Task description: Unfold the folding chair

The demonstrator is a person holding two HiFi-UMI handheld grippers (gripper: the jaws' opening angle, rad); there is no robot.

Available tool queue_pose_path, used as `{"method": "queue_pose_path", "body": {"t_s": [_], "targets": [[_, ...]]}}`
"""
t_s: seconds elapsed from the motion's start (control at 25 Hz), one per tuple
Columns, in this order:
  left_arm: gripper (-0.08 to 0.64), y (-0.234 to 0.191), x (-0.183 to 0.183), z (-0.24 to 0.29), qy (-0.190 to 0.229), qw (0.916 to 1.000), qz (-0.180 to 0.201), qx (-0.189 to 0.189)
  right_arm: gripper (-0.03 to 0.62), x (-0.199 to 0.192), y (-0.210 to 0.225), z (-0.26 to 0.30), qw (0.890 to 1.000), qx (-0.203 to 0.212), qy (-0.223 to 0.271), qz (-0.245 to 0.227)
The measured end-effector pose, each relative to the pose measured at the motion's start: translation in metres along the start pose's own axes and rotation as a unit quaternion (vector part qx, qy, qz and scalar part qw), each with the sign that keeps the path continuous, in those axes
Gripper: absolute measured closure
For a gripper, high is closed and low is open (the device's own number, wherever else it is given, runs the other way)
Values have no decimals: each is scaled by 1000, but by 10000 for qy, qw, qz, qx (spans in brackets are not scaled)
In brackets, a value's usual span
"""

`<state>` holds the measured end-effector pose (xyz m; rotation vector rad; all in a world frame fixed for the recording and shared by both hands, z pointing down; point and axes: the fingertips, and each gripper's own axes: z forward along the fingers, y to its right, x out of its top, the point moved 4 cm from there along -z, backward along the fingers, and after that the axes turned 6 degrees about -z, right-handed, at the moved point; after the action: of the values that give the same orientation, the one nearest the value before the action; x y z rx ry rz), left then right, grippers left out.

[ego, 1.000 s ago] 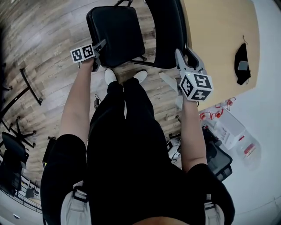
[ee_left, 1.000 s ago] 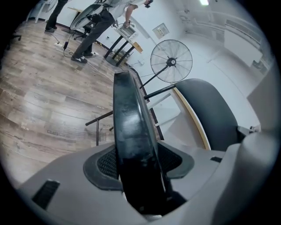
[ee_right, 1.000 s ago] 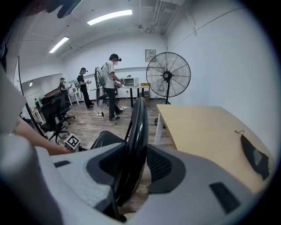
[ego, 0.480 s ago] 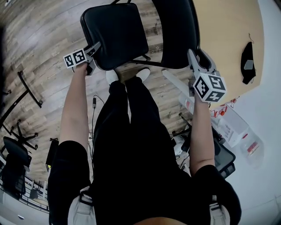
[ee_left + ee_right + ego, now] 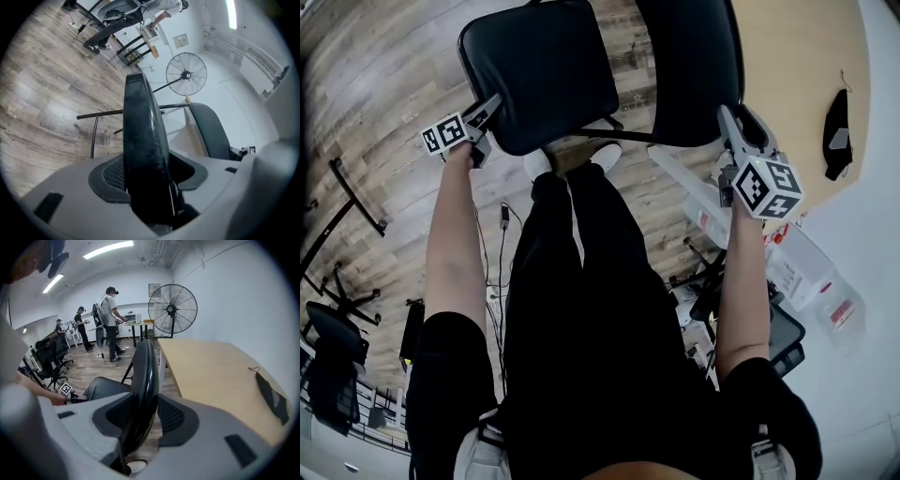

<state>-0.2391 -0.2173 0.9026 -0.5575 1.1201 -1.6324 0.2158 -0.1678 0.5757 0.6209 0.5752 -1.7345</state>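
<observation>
As things stand: the folding chair (image 5: pixel 581 84) is on the wooden floor (image 5: pixel 384 84) just beside the counter (image 5: pixel 797 75), and I judge it only partly opened.
Left tongs (image 5: pixel 494 103): clamped on the padded edge of the seat (image 5: pixel 525 66), on the side away from the counter.
Right tongs (image 5: pixel 729 117): clamped on the edge of the backrest (image 5: pixel 694 66), on the side nearest the counter.
Step in hand: by my reading, spreading the seat from the backrest until the frame sits fully open.
How to do it well: hold the backrest firm as the anchor and press the seat down about its hinge in one even arc. Both grips should sit square on the padding, so that neither edge slides out.
Watch for: the chair skating across the floor toward the counter if the push goes sideways and not down.
</observation>
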Motion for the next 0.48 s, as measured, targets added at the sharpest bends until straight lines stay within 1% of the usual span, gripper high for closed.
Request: {"method": "queue_pose_path", "body": {"t_s": [0.2, 0.48], "targets": [[318, -16, 0, 1, -62, 9998, -157, -75, 443, -7, 9, 11, 9998, 69, -31, 184], [314, -37, 1, 0, -113, 9996, -225, -151, 443, -18, 15, 22, 9994, 46, -135, 312]]}}
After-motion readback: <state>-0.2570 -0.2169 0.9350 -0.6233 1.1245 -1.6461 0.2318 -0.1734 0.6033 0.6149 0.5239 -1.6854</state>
